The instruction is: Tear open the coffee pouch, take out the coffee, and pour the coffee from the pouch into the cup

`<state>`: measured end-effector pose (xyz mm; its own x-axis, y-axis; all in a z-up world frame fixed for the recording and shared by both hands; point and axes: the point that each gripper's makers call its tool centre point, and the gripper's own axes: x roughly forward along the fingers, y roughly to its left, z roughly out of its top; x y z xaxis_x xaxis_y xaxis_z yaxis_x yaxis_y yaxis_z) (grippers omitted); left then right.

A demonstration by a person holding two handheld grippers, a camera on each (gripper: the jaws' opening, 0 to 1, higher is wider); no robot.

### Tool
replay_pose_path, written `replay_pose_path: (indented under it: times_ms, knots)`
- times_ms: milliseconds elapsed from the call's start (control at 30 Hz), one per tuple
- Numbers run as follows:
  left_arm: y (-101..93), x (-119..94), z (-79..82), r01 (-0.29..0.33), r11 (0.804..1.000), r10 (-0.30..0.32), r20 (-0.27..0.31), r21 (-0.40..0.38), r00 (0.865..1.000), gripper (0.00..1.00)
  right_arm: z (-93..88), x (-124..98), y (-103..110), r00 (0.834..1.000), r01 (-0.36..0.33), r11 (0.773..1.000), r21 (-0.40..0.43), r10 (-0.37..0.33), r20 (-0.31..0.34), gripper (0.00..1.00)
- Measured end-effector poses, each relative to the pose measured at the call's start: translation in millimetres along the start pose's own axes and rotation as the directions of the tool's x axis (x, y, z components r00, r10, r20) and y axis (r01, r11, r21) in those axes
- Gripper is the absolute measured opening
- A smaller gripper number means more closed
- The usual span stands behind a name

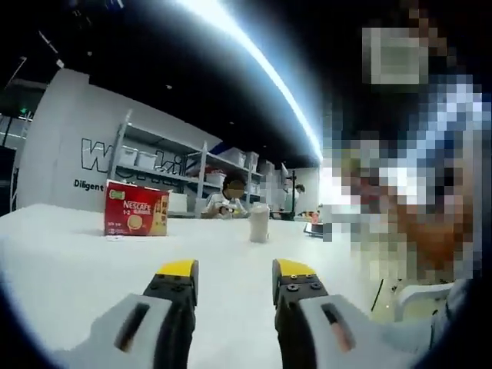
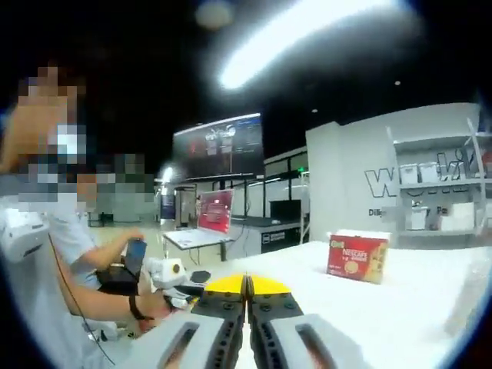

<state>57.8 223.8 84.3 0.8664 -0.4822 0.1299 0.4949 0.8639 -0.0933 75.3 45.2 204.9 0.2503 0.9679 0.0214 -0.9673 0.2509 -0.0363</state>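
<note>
Left gripper view: my left gripper (image 1: 234, 280) spread, empty; coffee box (image 1: 136, 208) and cup (image 1: 259, 222) toward the tabletop's (image 1: 61, 269) far edge. Right gripper (image 2: 247, 288) pressed together (holding nothing). Task unstarted, I judge.

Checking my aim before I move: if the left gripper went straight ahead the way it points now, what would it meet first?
Probably the cup: it stands almost dead ahead of the open left gripper, across bare white table. The red Nescafe box sits off to the left. Depth is hard to judge.
</note>
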Motion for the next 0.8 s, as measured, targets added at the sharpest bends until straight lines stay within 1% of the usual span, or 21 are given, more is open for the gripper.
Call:
replay_pose_path:
  times_ms: [33,67,100,133,167,233,300,333,367,400,433,500,533,567,600,667,700,733,767,800]
  knots:
    - [-0.2,-0.2,-0.4,-0.002,1.0,0.002,-0.002,-0.001,1.0,0.41,-2.5,-1.4,-6.2,1.0,0.026,1.0,-0.016,-0.026,-0.013,0.01]
    - [-0.9,-0.6,-2.1,-0.001,1.0,0.001,-0.007,0.003,1.0,0.4,-7.6,-5.4,-18.7,0.996,0.079,0.996,-0.035,-0.08,-0.038,0.01]
    - [-2.4,-1.1,-3.1,0.001,1.0,-0.001,-0.011,0.004,1.0,0.4,-8.6,-6.7,-20.2,0.995,0.087,0.996,-0.033,-0.088,-0.043,0.01]
    - [-5.0,-2.2,-3.9,0.006,1.0,-0.006,-0.014,0.005,1.0,0.4,-7.0,-7.4,-16.0,0.996,0.079,0.996,-0.031,-0.081,-0.038,0.01]
    - [-6.0,-2.4,-4.0,0.009,1.0,-0.009,-0.014,0.005,1.0,0.39,-3.6,-6.8,-8.9,0.998,0.063,0.998,-0.03,-0.064,-0.023,0.01]
    - [-9.2,-2.9,-3.8,0.02,1.0,-0.02,-0.012,0.016,1.0,0.38,4.1,0.1,18.1,0.999,-0.026,1.0,-0.001,0.026,0.018,0.01]
    - [-9.2,-2.4,-5.7,0.021,1.0,-0.021,-0.021,0.013,1.0,0.38,7.2,6.7,41.0,0.996,-0.09,0.996,0.005,0.09,0.029,0.01]
    - [-14.8,-2.3,-6.1,0.021,1.0,-0.021,-0.024,0.013,0.999,0.38,10.2,8.7,49.5,0.993,-0.113,0.994,0.005,0.113,0.042,0.01]
    - [-16.4,-2.4,-6.0,0.022,1.0,-0.022,-0.024,0.013,0.999,0.38,12.5,9.6,54.9,0.991,-0.127,0.992,0.008,0.127,0.05,0.01]
    - [-17.5,-3.3,-5.9,0.023,1.0,-0.023,-0.024,0.014,0.999,0.38,13.2,9.8,55.6,0.991,-0.127,0.992,0.007,0.127,0.051,0.01]
    - [-19.0,-3.4,-6.2,0.025,1.0,-0.025,-0.025,0.016,0.999,0.37,13.2,9.6,54.4,0.991,-0.126,0.992,0.003,0.126,0.051,0.01]
    - [-21.2,-4.0,-6.4,0.03,0.999,-0.029,-0.027,0.02,0.999,0.37,6.3,9.7,34.8,0.997,-0.063,0.998,-0.008,0.063,0.032,0.01]
    - [-22.4,-4.2,-6.4,0.032,0.999,-0.031,-0.027,0.022,0.999,0.37,-1.4,7.8,18.6,1.0,-0.01,1.0,-0.015,0.01,0.004,0.01]
    - [-22.9,-4.2,-6.7,0.031,0.999,-0.031,-0.029,0.024,0.999,0.37,-6.8,5.3,7.6,0.999,0.033,0.998,-0.045,-0.034,-0.023,0.01]
    - [-22.9,-3.9,-7.3,0.031,0.999,-0.03,-0.032,0.025,0.999,0.37,-8.7,2.9,3.6,0.998,0.055,0.997,-0.058,-0.057,-0.04,0.01]
    - [-22.3,-3.9,-7.4,0.031,0.999,-0.03,-0.033,0.028,0.999,0.37,-4.3,1.4,12.1,0.998,0.042,0.997,-0.059,-0.044,-0.033,0.01]
    - [-22.4,-3.8,-7.2,0.031,0.999,-0.03,-0.032,0.029,0.999,0.37,-0.1,1.4,21.7,0.999,0.03,0.997,-0.077,-0.032,-0.024,0.01]
    - [-21.3,-3.7,-7.4,0.03,0.999,-0.029,-0.032,0.028,0.999,0.37,1.8,2.4,27.1,1.0,0.015,0.997,-0.077,-0.017,-0.018,0.01]
    - [-21.1,-3.5,-7.4,0.029,0.999,-0.028,-0.032,0.028,0.999,0.37,5.2,5.7,42.1,0.999,-0.033,0.997,-0.063,0.034,0.003,0.01]
    - [-20.8,-3.8,-7.1,0.029,0.999,-0.028,-0.03,0.028,0.999,0.37,3.7,8.7,50.2,0.998,-0.059,0.997,-0.045,0.059,0.0,0.01]
